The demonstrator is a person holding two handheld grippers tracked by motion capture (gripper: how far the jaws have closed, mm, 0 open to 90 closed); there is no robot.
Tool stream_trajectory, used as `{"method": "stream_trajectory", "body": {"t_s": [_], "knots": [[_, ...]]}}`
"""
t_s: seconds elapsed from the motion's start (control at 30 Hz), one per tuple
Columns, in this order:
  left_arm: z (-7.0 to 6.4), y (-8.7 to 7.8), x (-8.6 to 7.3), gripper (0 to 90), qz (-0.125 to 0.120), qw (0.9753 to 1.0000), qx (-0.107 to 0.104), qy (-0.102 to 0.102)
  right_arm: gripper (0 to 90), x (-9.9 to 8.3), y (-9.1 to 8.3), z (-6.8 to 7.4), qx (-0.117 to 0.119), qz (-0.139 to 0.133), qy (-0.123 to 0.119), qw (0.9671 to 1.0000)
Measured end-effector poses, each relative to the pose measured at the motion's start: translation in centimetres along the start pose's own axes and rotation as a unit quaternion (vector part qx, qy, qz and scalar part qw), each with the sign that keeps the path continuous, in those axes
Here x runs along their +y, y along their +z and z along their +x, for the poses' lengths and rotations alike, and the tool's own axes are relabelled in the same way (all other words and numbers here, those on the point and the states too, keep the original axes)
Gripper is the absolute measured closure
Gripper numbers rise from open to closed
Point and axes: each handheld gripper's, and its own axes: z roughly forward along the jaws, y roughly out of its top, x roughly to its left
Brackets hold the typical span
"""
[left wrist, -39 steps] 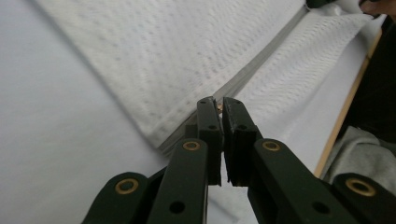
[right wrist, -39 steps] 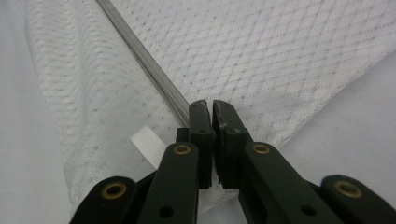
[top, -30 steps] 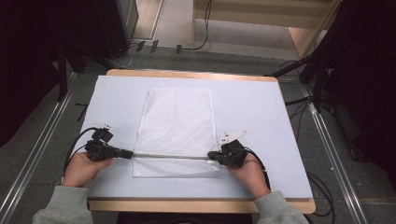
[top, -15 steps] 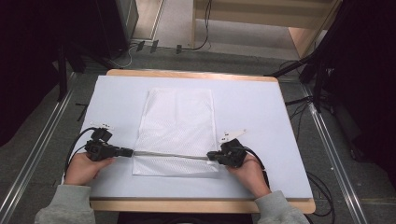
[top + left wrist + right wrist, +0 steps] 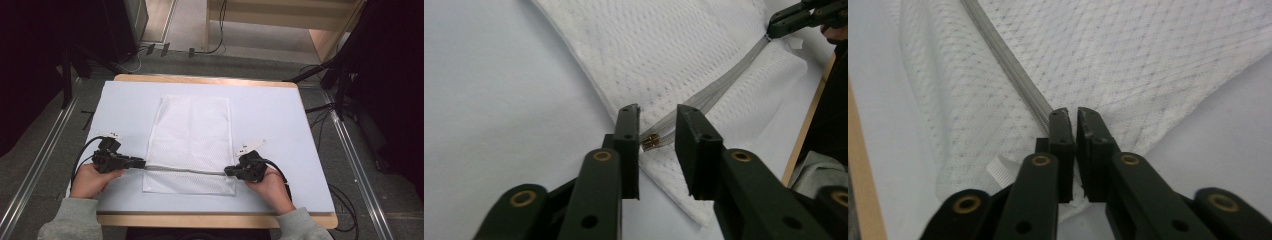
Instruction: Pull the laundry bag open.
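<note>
Both of my grippers sit at the ends of the grey zipper on the white mesh bag.

The mesh bag (image 5: 192, 142) lies flat on the pale blue table cover (image 5: 280, 115), its long side running from 12 to 6 o'clock, and its zipper (image 5: 185, 169) crosses it near the 6 o'clock end. My left gripper (image 5: 140, 162) is at the bag's 9 o'clock edge; in the left gripper view (image 5: 656, 127) its jaws stand apart with a narrow gap, and the small brass zipper pull (image 5: 651, 141) sits between them, close to the left jaw, though I cannot tell whether it touches. My right gripper (image 5: 227, 171) is at the 3 o'clock edge; in the right gripper view (image 5: 1072, 117) its jaws are nearly closed, pinching the bag at the zipper's end. The zipper runs away toward 11 o'clock there.
</note>
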Motion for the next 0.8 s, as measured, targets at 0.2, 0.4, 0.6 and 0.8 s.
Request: {"method": "stream_trajectory", "body": {"t_s": [0.2, 0.4, 0.6, 0.8], "knots": [[-0.4, -0.2, 0.3, 57.1, -0.016, 0.9996, 0.002, 0.024, 80.1, 0.4, -0.4, -0.4, 0.006, -0.012, 0.014, 0.9998], [-0.7, -0.5, 0.5, 47.8, -0.038, 0.9980, 0.020, 0.046, 69.3, 0.4, -1.5, -1.1, -0.009, -0.042, 0.024, 0.9988], [-0.2, -0.9, 0.8, 43.0, -0.060, 0.9961, 0.030, 0.057, 62.1, 0.3, -2.5, -1.7, -0.021, -0.062, 0.021, 0.9977], [0.5, -1.3, 0.9, 40.5, -0.070, 0.9954, 0.045, 0.048, 49.1, -0.2, -3.3, -2.7, -0.043, -0.082, 0.028, 0.9954]]}}
